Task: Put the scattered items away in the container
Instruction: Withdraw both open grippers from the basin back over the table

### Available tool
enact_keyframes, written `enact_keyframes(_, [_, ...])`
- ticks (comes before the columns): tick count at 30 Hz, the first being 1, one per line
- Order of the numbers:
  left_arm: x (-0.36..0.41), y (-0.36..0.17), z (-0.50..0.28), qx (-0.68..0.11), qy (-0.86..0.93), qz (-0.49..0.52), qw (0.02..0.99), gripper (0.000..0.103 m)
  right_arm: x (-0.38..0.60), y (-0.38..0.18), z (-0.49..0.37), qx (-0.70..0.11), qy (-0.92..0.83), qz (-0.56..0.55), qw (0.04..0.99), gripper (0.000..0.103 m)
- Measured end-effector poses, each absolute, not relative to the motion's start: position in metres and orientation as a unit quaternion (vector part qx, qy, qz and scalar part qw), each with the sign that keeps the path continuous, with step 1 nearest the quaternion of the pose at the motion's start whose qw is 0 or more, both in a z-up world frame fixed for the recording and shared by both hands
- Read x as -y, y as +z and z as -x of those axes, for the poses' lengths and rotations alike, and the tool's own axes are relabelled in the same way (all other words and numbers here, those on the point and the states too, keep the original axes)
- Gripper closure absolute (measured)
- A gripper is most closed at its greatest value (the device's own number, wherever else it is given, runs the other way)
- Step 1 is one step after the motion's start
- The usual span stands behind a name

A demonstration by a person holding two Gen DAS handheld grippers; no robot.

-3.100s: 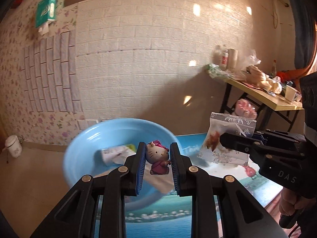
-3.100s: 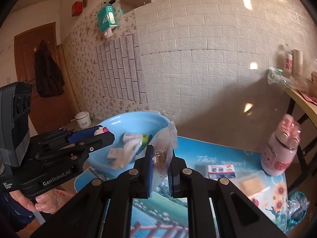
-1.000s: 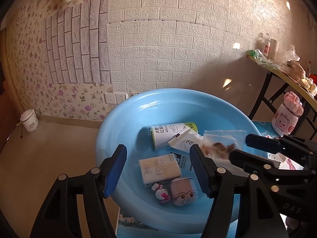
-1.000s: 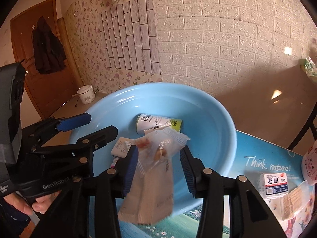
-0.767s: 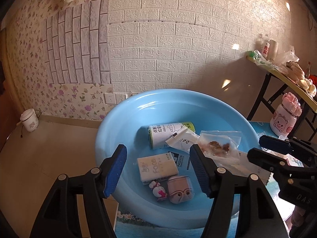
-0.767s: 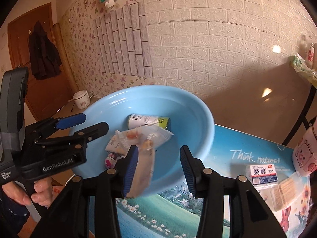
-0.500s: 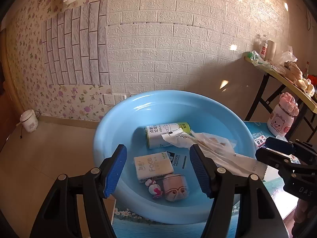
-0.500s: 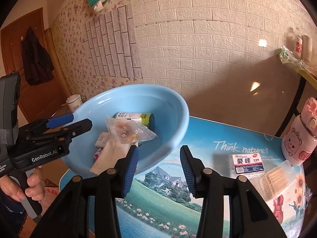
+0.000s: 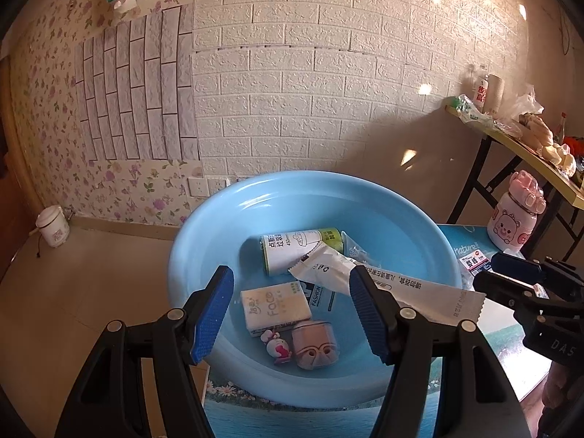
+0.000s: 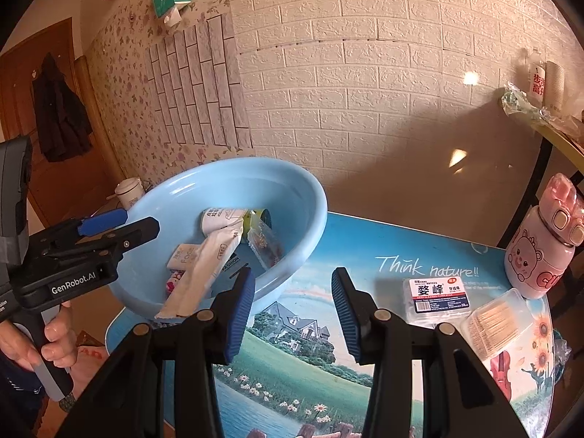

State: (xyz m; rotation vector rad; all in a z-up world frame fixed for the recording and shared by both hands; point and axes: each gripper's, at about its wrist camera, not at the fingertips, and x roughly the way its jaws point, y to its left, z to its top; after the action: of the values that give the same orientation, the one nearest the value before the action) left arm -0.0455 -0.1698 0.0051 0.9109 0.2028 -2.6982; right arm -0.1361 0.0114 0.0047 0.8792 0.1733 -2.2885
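The light blue basin (image 9: 314, 179) holds a green-and-white can (image 9: 299, 250), a tissue pack (image 9: 275, 308), a small cat figure (image 9: 277, 346), a pink case (image 9: 314, 343) and a clear snack bag (image 10: 266, 244). A long white packet (image 9: 383, 281) lies with one end over the rim. My left gripper (image 9: 291, 272) hovers open and empty above the basin's near side. My right gripper (image 10: 294, 273) is open and empty over the picture mat, just right of the basin (image 10: 310, 189). A floss box (image 10: 440, 292) and a toothpick box (image 10: 496, 319) lie on the mat.
A pink bear bottle (image 10: 544, 244) stands at the mat's far right. A cluttered side table (image 9: 529, 146) is against the brick wall. A small white cooker (image 9: 53, 224) sits on the floor at left. A hand (image 10: 54, 335) grips the left gripper's handle.
The snack bag and white packet dropped from between the right jaws into the basin. The right gripper drew away to the right over the mat. The left gripper kept still.
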Motion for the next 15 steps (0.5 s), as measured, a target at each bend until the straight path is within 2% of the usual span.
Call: enact_keyframes(15, [0.176, 0.011, 0.038, -0.074, -0.937, -0.309, 0.148, 0.039, 0.024, 0.004, 0.118, -0.097, -0.856, -0.334, 0.382, 0.058])
